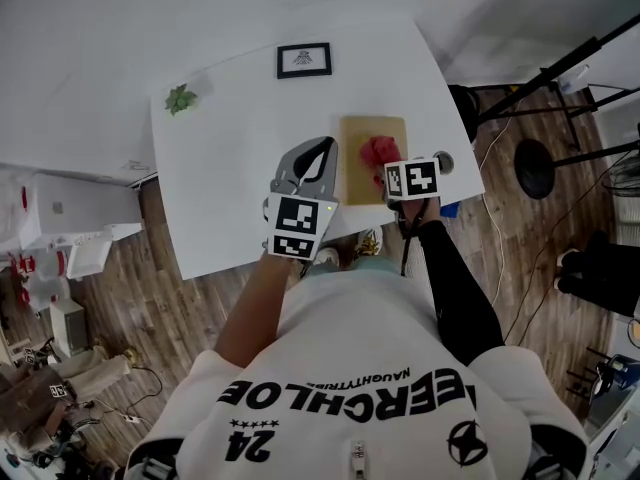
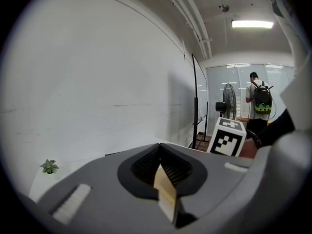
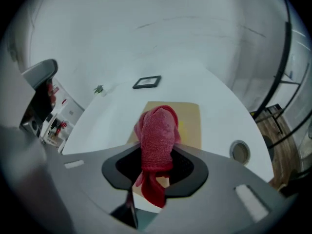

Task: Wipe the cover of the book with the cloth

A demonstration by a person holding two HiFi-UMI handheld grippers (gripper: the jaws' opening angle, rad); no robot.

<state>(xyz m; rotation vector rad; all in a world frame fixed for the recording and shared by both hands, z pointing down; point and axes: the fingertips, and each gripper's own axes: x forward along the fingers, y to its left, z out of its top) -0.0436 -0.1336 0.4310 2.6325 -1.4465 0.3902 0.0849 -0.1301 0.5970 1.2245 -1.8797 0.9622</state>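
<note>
A tan-covered book [image 1: 360, 133] lies near the front right of the white table [image 1: 230, 158]. A red cloth [image 1: 378, 151] rests bunched on the cover, with my right gripper [image 1: 388, 171] shut on it. In the right gripper view the red cloth [image 3: 157, 135] sticks up from between the jaws of my right gripper [image 3: 156, 165], over the book [image 3: 190, 118]. My left gripper [image 1: 325, 156] sits at the book's left edge. In the left gripper view its jaws are shut on a thin tan edge [image 2: 165, 191] that looks like the book's.
A black picture frame [image 1: 304, 60] and a small green plant [image 1: 181, 98] stand at the table's far side. A round grommet [image 3: 239, 151] sits near the right edge. Black stands and a fan base [image 1: 535, 168] stand right of the table. A person with a backpack [image 2: 262, 101] stands far off.
</note>
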